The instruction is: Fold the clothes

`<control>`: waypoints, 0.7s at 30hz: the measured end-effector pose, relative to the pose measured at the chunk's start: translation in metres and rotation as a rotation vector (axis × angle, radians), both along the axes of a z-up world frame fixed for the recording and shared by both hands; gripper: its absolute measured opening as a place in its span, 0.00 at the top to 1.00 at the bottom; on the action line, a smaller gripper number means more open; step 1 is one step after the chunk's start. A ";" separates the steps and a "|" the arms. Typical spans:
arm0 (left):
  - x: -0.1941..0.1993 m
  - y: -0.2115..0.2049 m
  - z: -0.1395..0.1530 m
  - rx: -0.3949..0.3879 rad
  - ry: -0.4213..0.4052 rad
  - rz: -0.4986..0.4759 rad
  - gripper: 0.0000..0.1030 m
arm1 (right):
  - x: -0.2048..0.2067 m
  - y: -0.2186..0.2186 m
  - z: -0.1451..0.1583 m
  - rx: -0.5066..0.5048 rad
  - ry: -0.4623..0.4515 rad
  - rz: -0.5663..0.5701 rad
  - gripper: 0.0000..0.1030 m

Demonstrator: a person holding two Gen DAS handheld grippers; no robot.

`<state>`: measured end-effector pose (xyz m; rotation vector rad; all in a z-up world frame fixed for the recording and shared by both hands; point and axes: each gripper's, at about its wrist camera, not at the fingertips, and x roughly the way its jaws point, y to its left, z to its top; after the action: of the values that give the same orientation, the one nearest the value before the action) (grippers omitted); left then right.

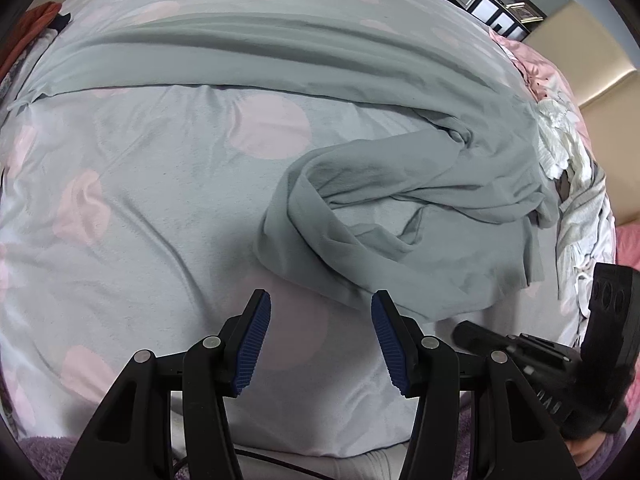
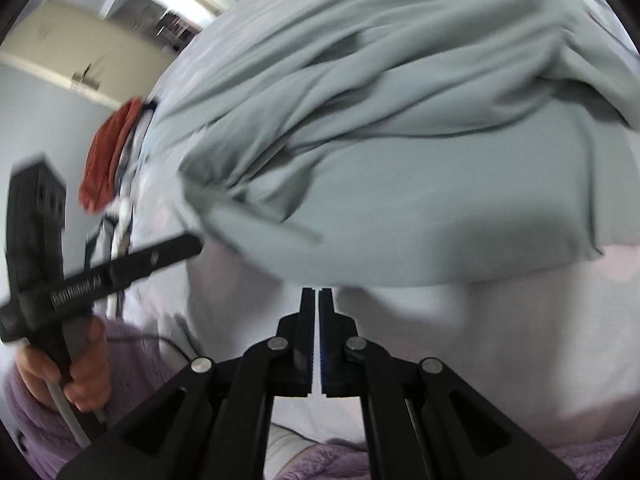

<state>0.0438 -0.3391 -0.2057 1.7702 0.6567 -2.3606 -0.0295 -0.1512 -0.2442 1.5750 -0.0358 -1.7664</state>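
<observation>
Over bedspread [image 1: 140,208]: left tool [image 1: 320,340] angled down, agape, empty; right tool [image 2: 319,340] closed, empty.

Your work surface is a bed [image 1: 132,184] covered in a pale grey sheet with big pink dots. A grey-green garment [image 1: 400,208] lies on it: one long band runs across the far side, and a crumpled, rumpled bunch reaches toward the near edge on your right. At the bed's right edge you have a heap of white and grey clothes [image 1: 576,216]. At the far left corner sits a rust-red cloth [image 1: 36,28].
</observation>
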 end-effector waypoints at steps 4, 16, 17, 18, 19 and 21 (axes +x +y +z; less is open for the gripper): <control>-0.001 0.004 0.002 -0.002 0.011 -0.019 0.47 | -0.001 0.008 0.011 0.009 0.070 -0.061 0.93; -0.017 0.057 0.033 -0.002 0.135 -0.167 0.47 | -0.062 0.126 0.067 0.145 0.229 -0.518 0.79; -0.021 0.065 0.034 0.009 0.142 -0.179 0.47 | -0.067 0.134 0.066 0.179 0.229 -0.555 0.78; -0.025 0.074 0.035 0.020 0.148 -0.192 0.47 | -0.071 0.144 0.066 0.206 0.229 -0.586 0.78; -0.029 0.084 0.036 0.026 0.151 -0.206 0.47 | -0.077 0.155 0.066 0.231 0.230 -0.615 0.78; -0.038 0.102 0.036 0.031 0.148 -0.231 0.47 | -0.086 0.175 0.060 0.254 0.214 -0.661 0.77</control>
<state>0.0061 -0.2373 -0.1697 1.7836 0.5345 -2.6688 -0.1157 0.0237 -0.1838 1.6542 -0.2636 -2.5299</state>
